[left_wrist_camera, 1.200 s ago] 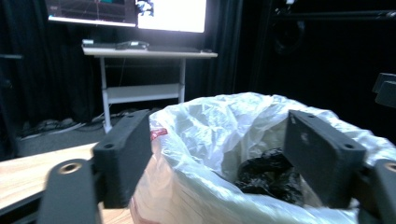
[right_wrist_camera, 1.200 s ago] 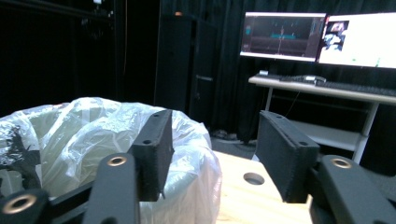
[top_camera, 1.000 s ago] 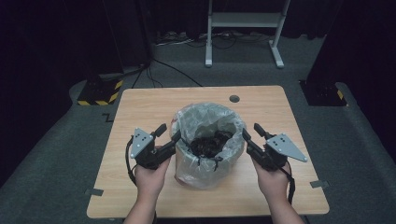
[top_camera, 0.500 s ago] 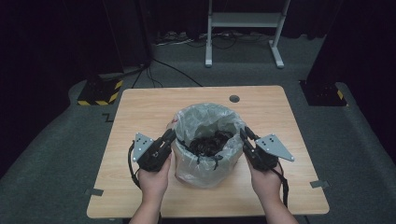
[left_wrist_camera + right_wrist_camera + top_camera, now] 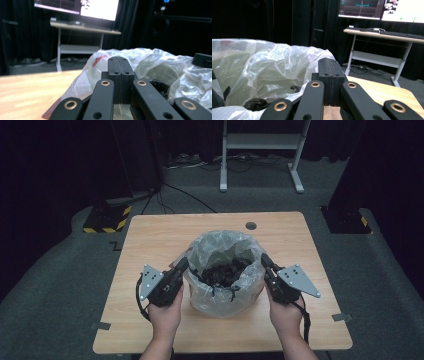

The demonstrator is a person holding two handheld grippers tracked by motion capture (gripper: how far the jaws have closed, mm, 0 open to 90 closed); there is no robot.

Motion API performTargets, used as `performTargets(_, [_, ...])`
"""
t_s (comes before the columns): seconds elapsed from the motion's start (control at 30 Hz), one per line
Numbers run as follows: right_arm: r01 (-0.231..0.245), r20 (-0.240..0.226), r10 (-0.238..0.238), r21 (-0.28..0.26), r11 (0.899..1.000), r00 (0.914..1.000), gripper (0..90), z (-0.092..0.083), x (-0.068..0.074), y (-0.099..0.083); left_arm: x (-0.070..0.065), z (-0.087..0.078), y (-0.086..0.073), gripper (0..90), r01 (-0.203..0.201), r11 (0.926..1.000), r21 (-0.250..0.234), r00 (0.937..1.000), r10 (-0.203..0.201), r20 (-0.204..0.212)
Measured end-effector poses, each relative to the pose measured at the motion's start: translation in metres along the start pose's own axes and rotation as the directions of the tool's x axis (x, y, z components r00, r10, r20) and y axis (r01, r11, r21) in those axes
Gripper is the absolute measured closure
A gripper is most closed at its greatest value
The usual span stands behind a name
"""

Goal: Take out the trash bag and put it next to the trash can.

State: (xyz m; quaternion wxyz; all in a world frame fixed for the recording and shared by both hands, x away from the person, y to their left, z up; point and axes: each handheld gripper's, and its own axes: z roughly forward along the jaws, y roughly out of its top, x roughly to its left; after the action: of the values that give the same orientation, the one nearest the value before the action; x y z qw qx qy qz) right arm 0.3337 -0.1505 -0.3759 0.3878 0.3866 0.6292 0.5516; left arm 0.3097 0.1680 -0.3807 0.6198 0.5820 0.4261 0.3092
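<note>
A clear plastic bag (image 5: 225,247) stands open in the middle of the wooden table (image 5: 160,235), with dark bits (image 5: 225,270) inside it. My left gripper (image 5: 182,263) is shut, its tip at the bag's left rim. My right gripper (image 5: 263,257) is shut too, its tip at the right rim. Both pairs of jaws have just been closing. In the left gripper view the pads (image 5: 121,58) meet flat with the bag (image 5: 155,60) behind them. In the right gripper view the pads (image 5: 328,60) also meet, beside the bag (image 5: 262,62). No film shows between either pair.
A round cable hole (image 5: 251,226) sits in the table behind the bag. On the floor beyond are a white desk frame (image 5: 260,145), cables, and a yellow-and-black striped block (image 5: 107,217) at the left. Lit monitors (image 5: 100,7) stand on the desk.
Both grippers stood open and a little away from the bag. They have moved in to its rim from either side and shut.
</note>
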Motion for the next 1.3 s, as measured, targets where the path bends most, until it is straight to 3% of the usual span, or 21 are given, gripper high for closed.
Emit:
performTargets(0.27, [-0.013, -0.012, 0.012, -0.09, 0.996, 0.9999, 90.0, -0.014, 0.006, 0.018, -0.01, -0.016, 0.026, 90.0, -0.02, 0.9941, -0.107, 0.9979, 0.026, 0.059])
performTargets(0.4, [-0.007, -0.015, 0.005, -0.127, 0.992, 0.9999, 90.0, -0.022, 0.011, 0.027, -0.013, -0.024, 0.03, 90.0, -0.023, 0.9907, -0.134, 0.9967, 0.033, 0.074])
performTargets(0.57, [-0.012, -0.018, 0.009, -0.15, 0.989, 0.9998, 90.0, -0.027, 0.013, 0.032, -0.01, -0.024, 0.02, 90.0, -0.024, 0.9935, -0.111, 0.9969, 0.032, 0.072])
performTargets(0.77, [-0.022, -0.019, 0.02, -0.159, 0.987, 0.9996, 90.0, -0.029, 0.025, 0.021, -0.005, -0.024, 0.002, 90.0, 0.004, 0.9966, -0.082, 0.9976, 0.002, 0.069])
performTargets(0.93, [-0.03, -0.04, 0.023, -0.179, 0.983, 0.9989, 90.0, -0.026, 0.042, 0.018, -0.006, -0.021, -0.005, 90.0, 0.003, 0.9982, -0.059, 0.9965, 0.002, 0.084])
performTargets(1.07, [0.01, -0.073, -0.025, -0.201, 0.98, 0.997, 90.0, -0.023, 0.068, 0.023, -0.005, -0.021, -0.009, 90.0, 0.009, 0.9989, -0.047, 0.9959, -0.005, 0.09])
performTargets(1.13, [0.015, -0.077, -0.031, -0.206, 0.978, 0.9965, 90.0, -0.023, 0.073, 0.023, -0.004, -0.021, -0.011, 90.0, 0.012, 0.999, -0.044, 0.9959, -0.008, 0.09])
performTargets(1.27, [0.014, -0.133, -0.041, -0.199, 0.98, 0.9903, 90.0, -0.018, 0.1, 0.017, -0.002, -0.021, -0.015, 90.0, 0.025, 0.9991, -0.035, 0.9956, -0.022, 0.091])
performTargets(1.3, [0.014, -0.133, -0.041, -0.199, 0.98, 0.9903, 90.0, -0.018, 0.1, 0.017, -0.002, -0.021, -0.016, 90.0, 0.025, 0.9992, -0.032, 0.9956, -0.021, 0.091])
